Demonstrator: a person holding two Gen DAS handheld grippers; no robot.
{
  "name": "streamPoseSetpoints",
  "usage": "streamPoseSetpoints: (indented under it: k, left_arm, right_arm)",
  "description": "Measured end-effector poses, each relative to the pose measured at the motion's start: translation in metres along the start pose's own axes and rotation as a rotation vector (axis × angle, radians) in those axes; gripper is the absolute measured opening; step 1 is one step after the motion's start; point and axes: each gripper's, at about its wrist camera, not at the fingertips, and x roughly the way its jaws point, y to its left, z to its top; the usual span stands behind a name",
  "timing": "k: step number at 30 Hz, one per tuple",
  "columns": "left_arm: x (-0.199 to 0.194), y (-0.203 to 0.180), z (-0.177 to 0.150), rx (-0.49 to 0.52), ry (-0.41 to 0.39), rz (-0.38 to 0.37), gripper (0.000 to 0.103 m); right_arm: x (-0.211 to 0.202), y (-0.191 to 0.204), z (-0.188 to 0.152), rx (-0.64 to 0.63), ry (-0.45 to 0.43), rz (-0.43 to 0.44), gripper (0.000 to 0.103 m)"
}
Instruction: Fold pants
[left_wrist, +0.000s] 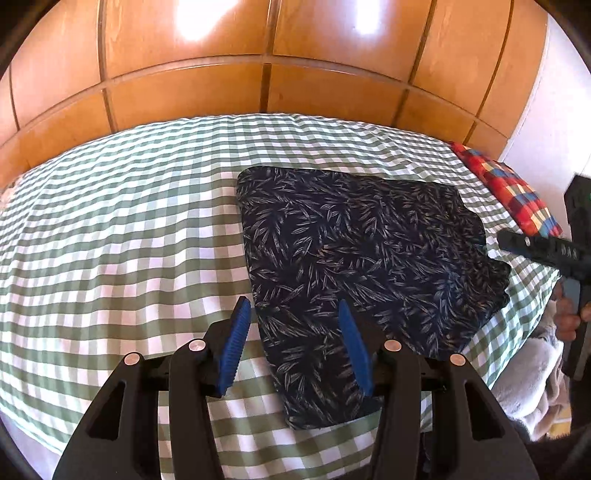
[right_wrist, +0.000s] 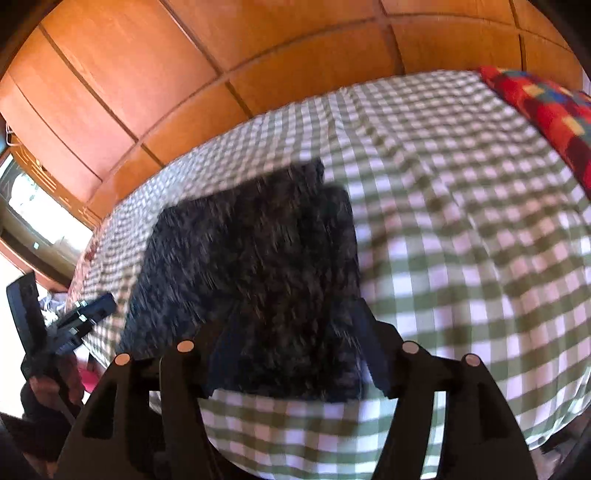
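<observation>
Dark navy pants (left_wrist: 369, 251) with a pale leaf print lie folded into a compact stack on the green-and-white checked bed cover (left_wrist: 129, 229). My left gripper (left_wrist: 293, 306) hovers over the stack's near left edge, its blue pads (left_wrist: 236, 343) apart with nothing pressed between them. At the right edge of that view a hand holds my right gripper (left_wrist: 539, 247), clear of the cloth. The right wrist view is blurred: the pants (right_wrist: 258, 266) lie below my right gripper (right_wrist: 295, 317), whose dark fingers stand wide apart. My left gripper (right_wrist: 88, 314) shows at far left.
A wooden panelled wall (left_wrist: 258, 55) runs behind the bed. A red checked pillow (left_wrist: 509, 188) lies at the bed's right end. A light-coloured cloth (left_wrist: 532, 376) hangs by the bed's right edge. A bright window (right_wrist: 29, 199) shows at far left.
</observation>
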Motion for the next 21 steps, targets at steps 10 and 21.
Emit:
streamPoseSetpoints:
  k: [10, 21]
  left_arm:
    - [0.007, -0.004, 0.003, 0.014, 0.014, 0.011, 0.055]
    - [0.019, -0.005, 0.003, 0.009, 0.045, 0.026, 0.055]
  right_arm:
    - [0.064, -0.001, 0.055, 0.099, 0.015, -0.040, 0.066]
    - [0.067, 0.024, 0.045, -0.084, -0.013, -0.168, 0.011]
